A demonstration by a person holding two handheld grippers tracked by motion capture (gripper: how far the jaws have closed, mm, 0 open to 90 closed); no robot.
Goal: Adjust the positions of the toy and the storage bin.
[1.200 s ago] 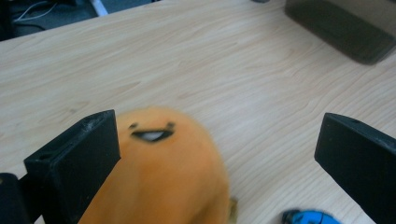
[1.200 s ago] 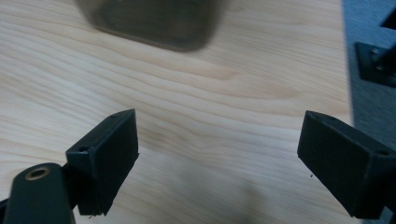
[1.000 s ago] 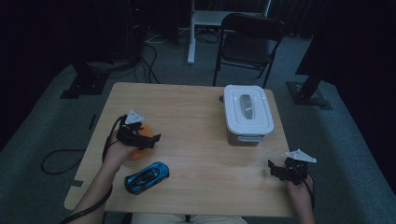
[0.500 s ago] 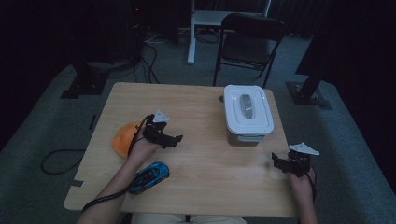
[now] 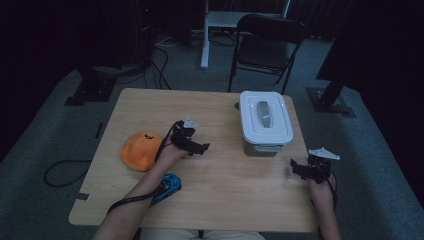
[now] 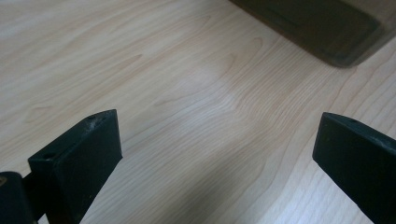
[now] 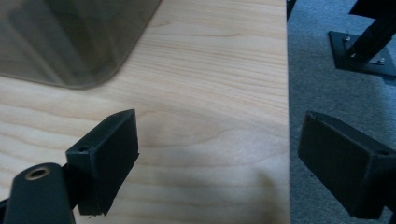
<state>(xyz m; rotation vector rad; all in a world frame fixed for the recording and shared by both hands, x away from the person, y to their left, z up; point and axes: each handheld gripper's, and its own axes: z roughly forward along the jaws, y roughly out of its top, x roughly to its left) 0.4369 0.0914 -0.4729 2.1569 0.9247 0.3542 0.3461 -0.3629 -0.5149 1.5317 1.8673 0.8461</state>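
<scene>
On the wooden table (image 5: 235, 195), a lidded white box (image 5: 265, 121) stands at the right rear. An orange rounded object (image 5: 140, 149) lies at the left, and a blue toy car (image 5: 167, 186) sits near the front, partly under the left forearm. My left gripper (image 5: 201, 147) hovers over the table's middle, open, nothing between its jaws; its own view shows bare wood and the box's lower corner (image 6: 327, 32). My right gripper (image 5: 296, 169) is open near the table's right edge, just in front of the box (image 7: 70, 42).
A black folding chair (image 5: 267, 42) stands behind the table, next to a white stand (image 5: 207, 30). Dark equipment bases and cables lie on the grey carpet (image 5: 380, 165) to both sides. The table's right edge (image 7: 286, 93) runs between my right jaws.
My left gripper has swept from beside the orange object rightward to the table's middle, uncovering that object. My right gripper has barely shifted.
</scene>
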